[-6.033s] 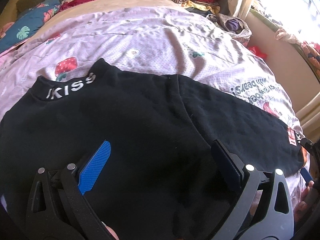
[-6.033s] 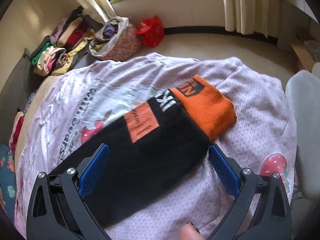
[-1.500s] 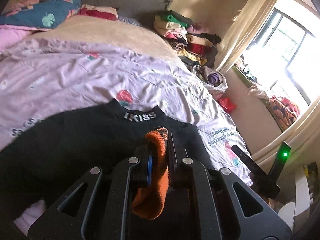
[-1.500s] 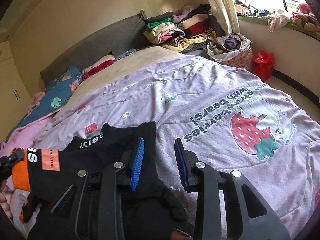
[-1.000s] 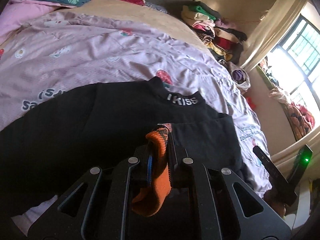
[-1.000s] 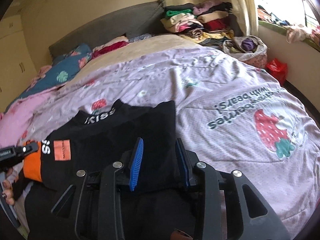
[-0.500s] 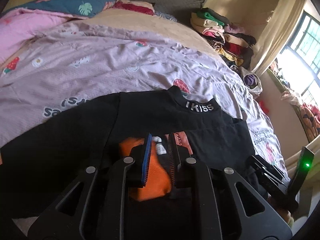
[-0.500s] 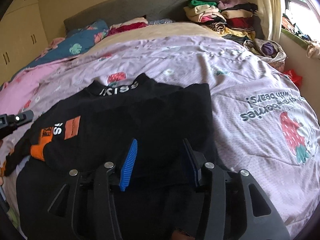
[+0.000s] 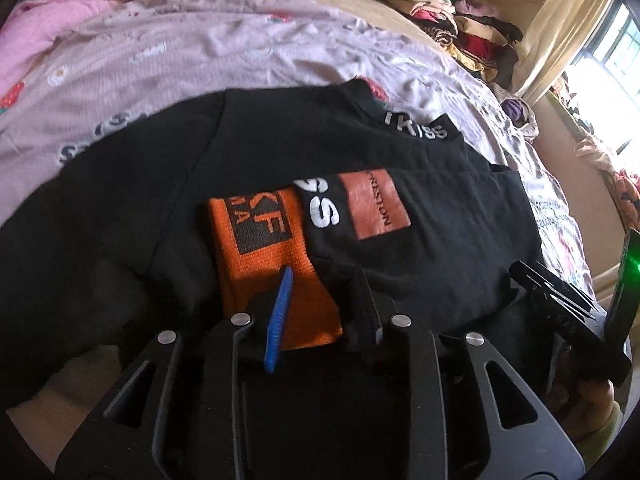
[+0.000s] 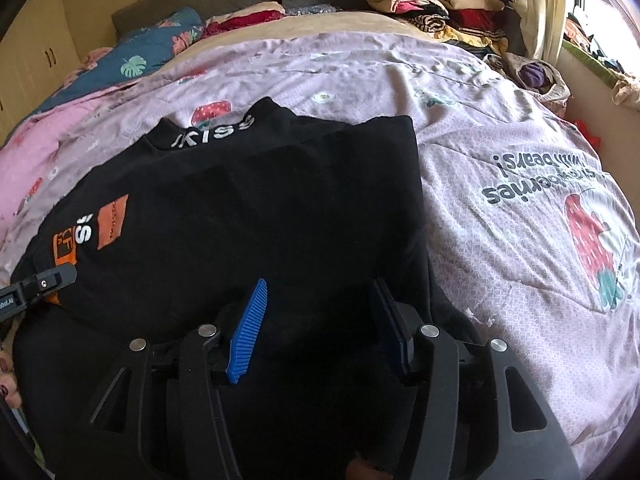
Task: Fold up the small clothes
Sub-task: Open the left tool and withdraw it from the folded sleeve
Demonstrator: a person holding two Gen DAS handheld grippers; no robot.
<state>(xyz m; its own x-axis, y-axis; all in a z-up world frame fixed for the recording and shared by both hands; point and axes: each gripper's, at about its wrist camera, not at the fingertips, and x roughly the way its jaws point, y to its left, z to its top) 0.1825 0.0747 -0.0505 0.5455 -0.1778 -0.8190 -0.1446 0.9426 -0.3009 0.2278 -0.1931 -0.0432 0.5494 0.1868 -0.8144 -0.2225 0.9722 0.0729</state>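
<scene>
- The left gripper (image 9: 322,280) is opening its jaws, standing narrow over the orange cuff (image 9: 264,248); the cuff is lying between the pads, which are no longer pinching it.
- The right gripper (image 10: 320,304) is opening too, about half wide, with black cloth lying slack between its pads.
- The cuff is ending a sleeve (image 9: 420,232) that is lying folded across the black top (image 10: 248,208).
- The top is resting flat on the lilac strawberry quilt (image 10: 500,152), its lettered collar (image 10: 216,136) pointing toward the pillows (image 10: 152,56).
- Folded clothes (image 10: 436,4) are sitting stacked near the window.
</scene>
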